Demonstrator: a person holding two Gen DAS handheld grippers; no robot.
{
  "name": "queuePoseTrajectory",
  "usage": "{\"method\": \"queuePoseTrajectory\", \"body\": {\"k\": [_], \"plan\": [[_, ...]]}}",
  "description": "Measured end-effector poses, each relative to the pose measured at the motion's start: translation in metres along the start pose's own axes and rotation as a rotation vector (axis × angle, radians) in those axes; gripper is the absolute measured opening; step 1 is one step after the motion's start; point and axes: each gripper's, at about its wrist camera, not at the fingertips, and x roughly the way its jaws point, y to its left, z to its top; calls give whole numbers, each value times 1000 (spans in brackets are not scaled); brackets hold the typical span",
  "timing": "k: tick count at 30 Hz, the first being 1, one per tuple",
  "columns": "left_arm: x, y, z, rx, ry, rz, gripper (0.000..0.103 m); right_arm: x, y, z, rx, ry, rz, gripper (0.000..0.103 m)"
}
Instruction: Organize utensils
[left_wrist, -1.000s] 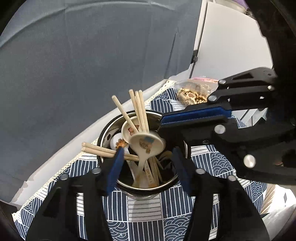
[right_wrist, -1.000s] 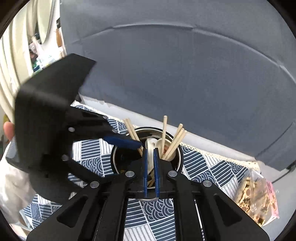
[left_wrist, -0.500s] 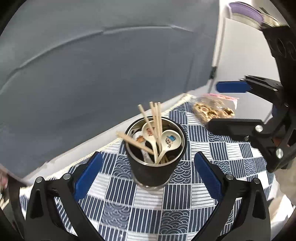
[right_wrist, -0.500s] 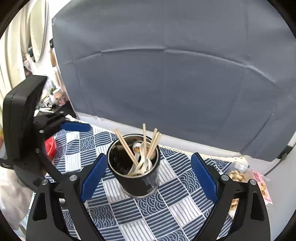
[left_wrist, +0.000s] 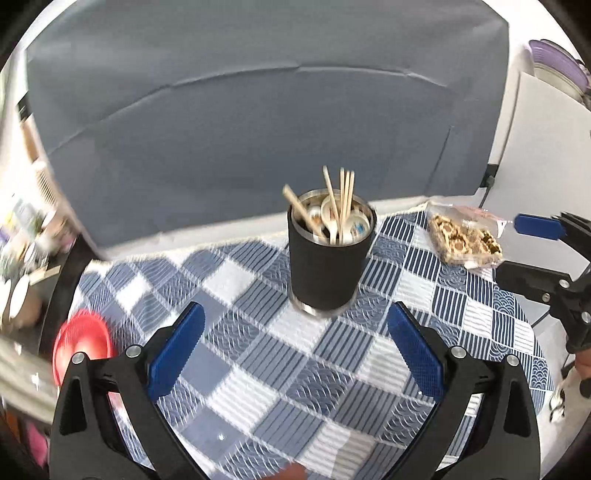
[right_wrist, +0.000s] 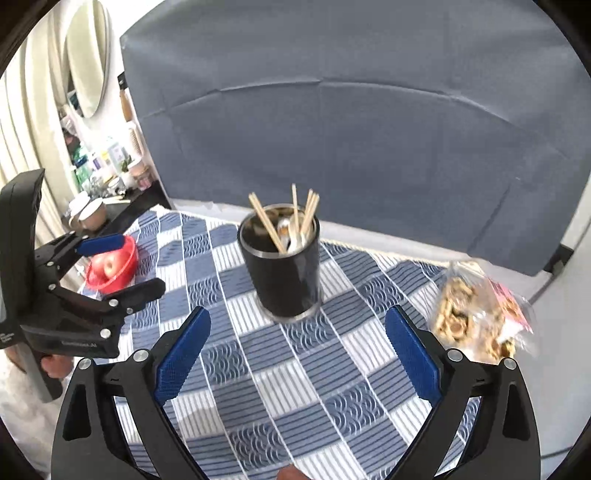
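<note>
1. Chopsticks (left_wrist: 341, 201) and spoons (left_wrist: 334, 218) stood in the black cup (left_wrist: 327, 266), ahead of both claws.
2. Left claw (left_wrist: 295, 350) gaped wide, empty.
3. Right claw (right_wrist: 297, 349) had just been opening, nothing between its jaws.
4. Best to back off without nudging the cup.

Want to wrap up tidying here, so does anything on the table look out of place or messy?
Nothing is spilled or tipped. The black cup stands upright with chopsticks and spoons inside. One chopstick leans far to the side. A snack bag lies near the cloth's edge.
</note>
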Motion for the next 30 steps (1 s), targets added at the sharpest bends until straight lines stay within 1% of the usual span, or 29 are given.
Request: {"method": "queuePoseTrajectory", "body": {"k": [4, 7, 10, 12, 15, 19, 21, 22, 23, 24, 25, 27, 30], "plan": [[-17, -15, -36, -35, 38, 7, 97, -17, 2, -38, -3, 8, -26, 94], [-24, -28, -62, -20, 72, 33, 97, -28, 5, -70, 8, 33, -40, 95], [-34, -38, -88, -39, 115, 39, 97, -41, 9, -97, -11, 37, -46, 95], [-43, -45, -102, -47, 119, 69, 97, -53, 13, -116, -31, 45, -66, 95], [-59, -58, -124, -51, 117, 115, 97, -70, 15, -137, -23, 45, -53, 95], [-77, -67, -138, -108, 116, 98, 97, -92, 14, -156, 1, 43, -32, 95], [-89, -73, -142, -110, 81, 131, 97, -100, 15, -161, 7, 33, -31, 95], [-94, -75, -144, -112, 76, 132, 97, -106, 16, -165, -3, 11, -54, 95], [-99, -77, -146, -118, 74, 113, 97, -111, 17, -166, -11, -6, -75, 95], [-103, -77, -147, -131, 71, 98, 97, -116, 17, -168, -17, -27, -89, 95], [-106, -79, -148, -140, 68, 101, 97, -119, 15, -169, -14, -39, -89, 95], [-112, -86, -151, -121, 51, 139, 97, -123, 10, -170, 3, -49, -89, 95], [-117, -93, -153, -106, 39, 140, 97, -120, 4, -174, 21, -24, -71, 95]]}}
